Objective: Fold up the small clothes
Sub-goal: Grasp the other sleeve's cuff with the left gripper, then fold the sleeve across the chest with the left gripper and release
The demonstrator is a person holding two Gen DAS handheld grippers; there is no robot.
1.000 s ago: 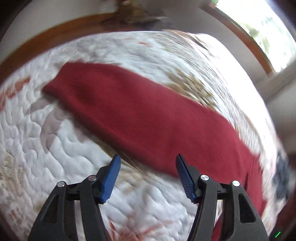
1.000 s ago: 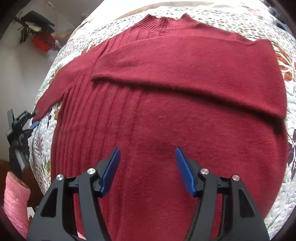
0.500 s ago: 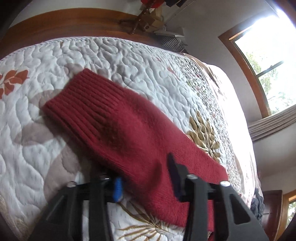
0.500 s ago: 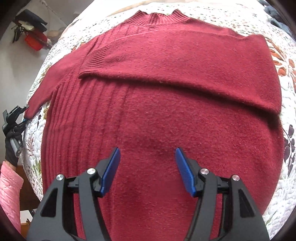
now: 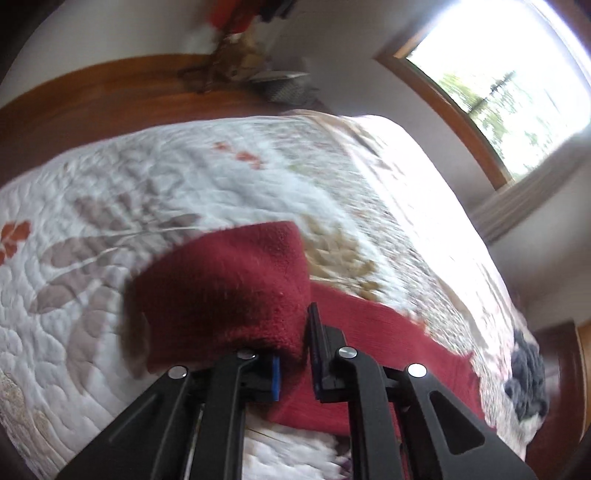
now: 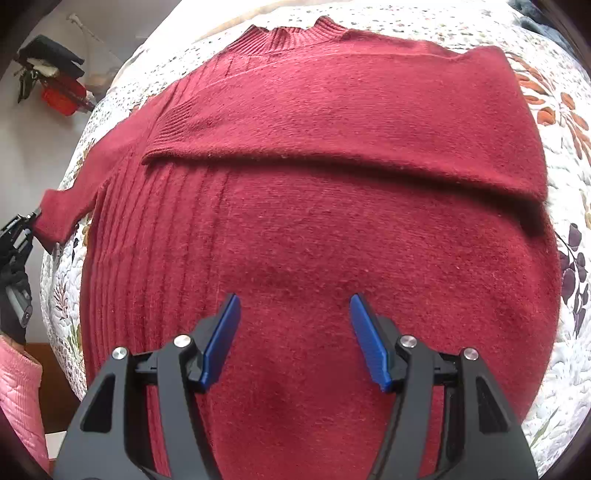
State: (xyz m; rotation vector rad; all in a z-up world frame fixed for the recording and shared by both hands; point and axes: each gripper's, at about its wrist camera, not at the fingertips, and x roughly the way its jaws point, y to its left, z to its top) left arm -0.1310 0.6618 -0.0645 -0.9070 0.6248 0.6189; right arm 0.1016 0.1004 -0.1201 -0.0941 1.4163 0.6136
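My left claw (image 5: 295, 354) is pinched nearly closed on the cuff end of the sweater's sleeve (image 5: 229, 291); the dark red knit bunches up between my blue pads (image 5: 275, 376) and stands raised off the quilt (image 5: 92, 325). Behind the pinch the rest of that sleeve runs away to the right, flat on the bedding.

My right claw (image 6: 295, 339) hangs wide apart above the lower body of the red sweater (image 6: 314, 240), gripping nothing. The sweater lies spread on the floral quilt, collar (image 6: 291, 35) at the far edge. Its other sleeve (image 6: 351, 140) is folded straight across the chest. At the far left of this view the gripped sleeve stretches out to my left claw, beside a pink cuff (image 6: 18, 398) of my own arm.
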